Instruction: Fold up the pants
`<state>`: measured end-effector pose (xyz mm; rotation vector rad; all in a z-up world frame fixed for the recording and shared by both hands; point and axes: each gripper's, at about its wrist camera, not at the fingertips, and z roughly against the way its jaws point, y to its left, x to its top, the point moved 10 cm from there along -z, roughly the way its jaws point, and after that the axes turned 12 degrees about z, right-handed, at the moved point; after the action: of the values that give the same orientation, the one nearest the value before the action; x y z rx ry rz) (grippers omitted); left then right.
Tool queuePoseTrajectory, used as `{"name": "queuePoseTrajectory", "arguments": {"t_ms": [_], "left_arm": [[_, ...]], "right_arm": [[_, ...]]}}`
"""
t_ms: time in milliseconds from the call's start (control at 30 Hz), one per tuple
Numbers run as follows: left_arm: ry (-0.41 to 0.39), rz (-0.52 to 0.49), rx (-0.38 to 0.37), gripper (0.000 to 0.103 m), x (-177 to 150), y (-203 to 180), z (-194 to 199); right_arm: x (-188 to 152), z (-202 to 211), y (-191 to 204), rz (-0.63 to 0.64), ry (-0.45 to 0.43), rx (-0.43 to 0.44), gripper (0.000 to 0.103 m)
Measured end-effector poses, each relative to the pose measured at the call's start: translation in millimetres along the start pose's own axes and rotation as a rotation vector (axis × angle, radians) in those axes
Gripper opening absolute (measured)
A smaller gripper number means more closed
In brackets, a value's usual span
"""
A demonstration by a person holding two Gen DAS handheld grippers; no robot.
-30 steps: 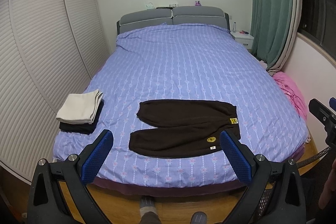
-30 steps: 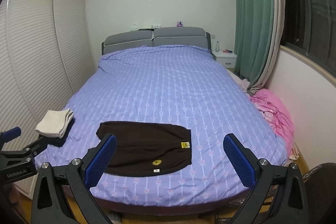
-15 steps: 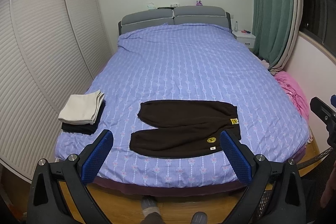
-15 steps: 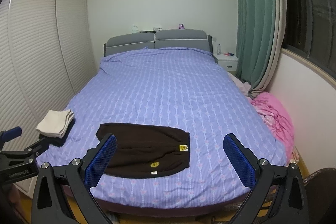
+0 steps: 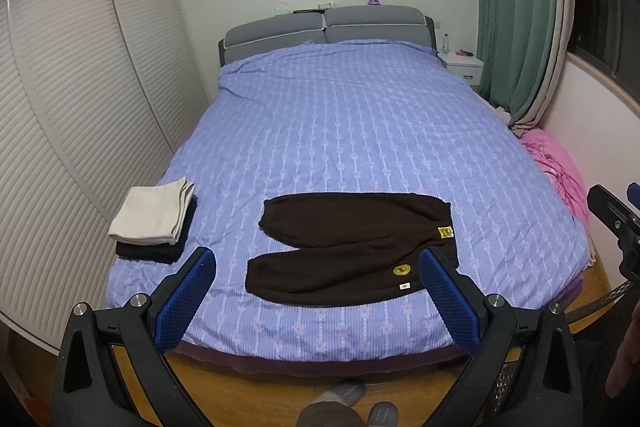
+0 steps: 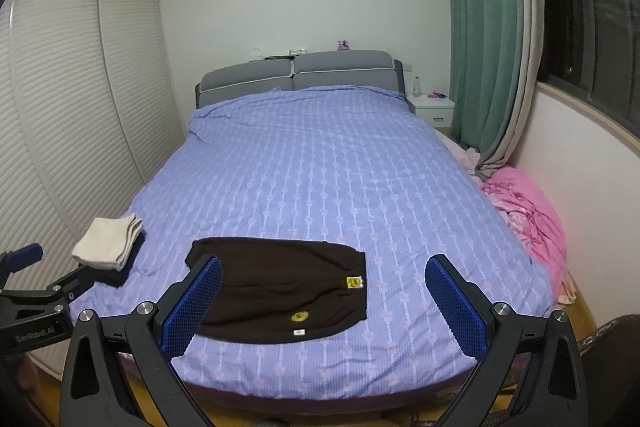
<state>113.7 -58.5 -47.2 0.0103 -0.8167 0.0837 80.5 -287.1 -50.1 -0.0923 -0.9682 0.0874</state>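
Observation:
Dark brown pants point(image 5: 352, 247) lie flat near the foot of the purple bed point(image 5: 360, 131), waistband to the right with yellow patches, both legs pointing left. They also show in the right wrist view point(image 6: 280, 287). My left gripper point(image 5: 316, 295) is open and empty, held off the bed's foot edge in front of the pants. My right gripper point(image 6: 324, 299) is open and empty, also back from the bed, with the pants behind its left finger.
A folded stack of cream and black clothes point(image 5: 154, 223) sits at the bed's left front corner. A pink heap point(image 6: 528, 219) lies at the right side by the green curtain point(image 6: 480, 39). White louvred wardrobe doors point(image 5: 72, 107) line the left.
Both grippers have tilted up and drawn back slightly, so the bed sits lower in both views. The pants have not moved.

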Motion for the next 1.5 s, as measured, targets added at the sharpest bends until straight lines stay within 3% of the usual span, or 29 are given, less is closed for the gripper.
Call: {"name": "queuePoseTrajectory", "arguments": {"t_ms": [200, 467, 833, 933, 1133, 1300, 1500], "left_arm": [[0.003, -0.034, -0.019, 0.103, 17.6, -12.8, -19.5], [-0.02, -0.124, -0.104, 0.103, 53.8, -47.4, -67.3], [0.022, -0.335, -0.276, 0.103, 84.6, -116.6, -202.5], [0.035, -0.375, -0.326, 0.103, 87.2, -135.5, -239.1], [0.045, -0.506, -0.438, 0.097, 79.9, -184.0, -320.6], [0.084, -0.612, -0.504, 0.093, 55.9, -215.6, -384.5], [0.2, -0.727, -0.586, 0.082, 22.1, -239.7, -450.7]], "right_arm": [[7.5, -14.1, -8.7, -0.016, 0.006, -0.025, 0.102], [32.2, -47.9, -15.0, 0.006, -0.005, -0.062, 0.102], [39.4, -145.3, -17.7, 0.083, 0.087, -0.106, 0.1], [34.6, -182.6, -18.2, 0.096, 0.131, -0.105, 0.09], [18.2, -258.7, -28.3, 0.108, 0.197, -0.093, 0.085], [-2.8, -323.0, -31.4, 0.181, 0.258, -0.02, 0.081], [-44.2, -409.4, -38.4, 0.223, 0.378, 0.093, 0.071]]}}
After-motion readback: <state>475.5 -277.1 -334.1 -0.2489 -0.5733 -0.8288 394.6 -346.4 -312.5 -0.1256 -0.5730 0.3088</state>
